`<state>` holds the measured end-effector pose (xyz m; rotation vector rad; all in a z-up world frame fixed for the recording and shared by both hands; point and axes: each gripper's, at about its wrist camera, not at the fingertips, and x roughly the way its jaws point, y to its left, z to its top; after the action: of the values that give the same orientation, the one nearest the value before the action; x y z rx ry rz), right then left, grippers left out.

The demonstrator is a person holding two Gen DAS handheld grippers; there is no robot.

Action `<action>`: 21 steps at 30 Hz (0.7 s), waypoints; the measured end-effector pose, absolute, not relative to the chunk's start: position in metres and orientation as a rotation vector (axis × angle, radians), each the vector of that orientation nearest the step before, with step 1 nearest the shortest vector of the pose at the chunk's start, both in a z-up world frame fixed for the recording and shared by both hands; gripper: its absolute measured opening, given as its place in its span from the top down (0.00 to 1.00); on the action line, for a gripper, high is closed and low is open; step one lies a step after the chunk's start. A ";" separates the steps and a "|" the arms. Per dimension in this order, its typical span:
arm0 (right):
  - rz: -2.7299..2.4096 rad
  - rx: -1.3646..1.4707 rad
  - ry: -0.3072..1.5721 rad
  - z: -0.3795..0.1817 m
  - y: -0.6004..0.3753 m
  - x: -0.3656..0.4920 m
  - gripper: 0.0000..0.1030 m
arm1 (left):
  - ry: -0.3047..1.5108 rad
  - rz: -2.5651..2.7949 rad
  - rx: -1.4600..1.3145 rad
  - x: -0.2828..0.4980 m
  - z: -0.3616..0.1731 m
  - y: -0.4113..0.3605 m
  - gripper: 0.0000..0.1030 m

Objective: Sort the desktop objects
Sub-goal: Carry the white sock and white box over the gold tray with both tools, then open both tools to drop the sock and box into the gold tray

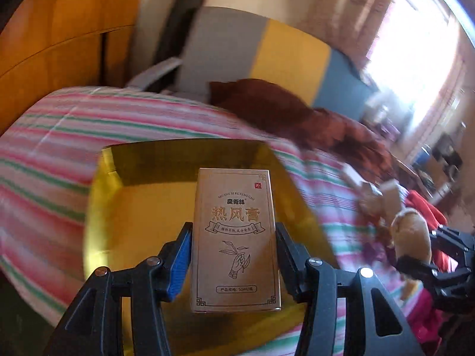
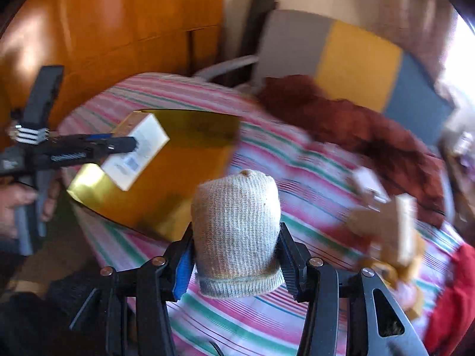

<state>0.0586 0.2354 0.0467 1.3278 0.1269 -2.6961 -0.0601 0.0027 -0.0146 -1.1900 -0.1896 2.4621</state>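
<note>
Blur, cut edges and hidden parts

Right of the striped cloth point(image 1: 74, 136), the small things point(image 2: 383, 207) smear into tan and red shapes; what they are cannot be told. The shelf clutter point(image 1: 439, 154) by the bright window point(image 1: 415, 53) is too small and blown out to read. The box point(image 1: 236, 237) hides part of the yellow tray point(image 1: 142, 207) behind it, and the tray's near rim is covered by gripper arms. The person's hand point(image 2: 17, 207) is cut by the picture's left edge. The sock roll point(image 2: 237, 231) covers the cloth beyond it.
</note>
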 end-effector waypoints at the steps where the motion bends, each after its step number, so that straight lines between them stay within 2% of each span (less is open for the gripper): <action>1: -2.635 1.327 0.089 0.043 0.223 0.046 0.51 | -0.209 2.482 -1.206 -0.064 -0.018 -0.007 0.48; 13: -2.426 1.499 -0.075 0.001 0.143 -0.085 0.50 | -0.228 2.698 -1.294 -0.140 -0.036 -0.048 0.48; 15: -2.452 1.472 -0.187 0.002 0.140 -0.106 0.45 | -0.249 2.725 -1.346 -0.155 -0.041 -0.055 0.44; 16: -2.458 1.421 -0.285 0.003 0.140 -0.118 0.31 | -0.259 2.717 -1.359 -0.159 -0.042 -0.058 0.39; 18: -2.450 1.403 -0.408 0.001 0.142 -0.132 0.19 | -0.283 2.721 -1.323 -0.158 -0.041 -0.065 0.32; 19: -2.444 1.398 -0.436 0.000 0.143 -0.135 0.20 | -0.292 2.741 -1.305 -0.155 -0.040 -0.071 0.28; 21: -2.427 1.381 -0.480 -0.002 0.142 -0.136 0.20 | -0.331 2.743 -1.306 -0.151 -0.039 -0.079 0.27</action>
<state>-0.1365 0.1424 -0.0017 1.3808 -0.4802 -2.4274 -0.1508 -0.0794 -0.0394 -1.3058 -0.3311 2.7434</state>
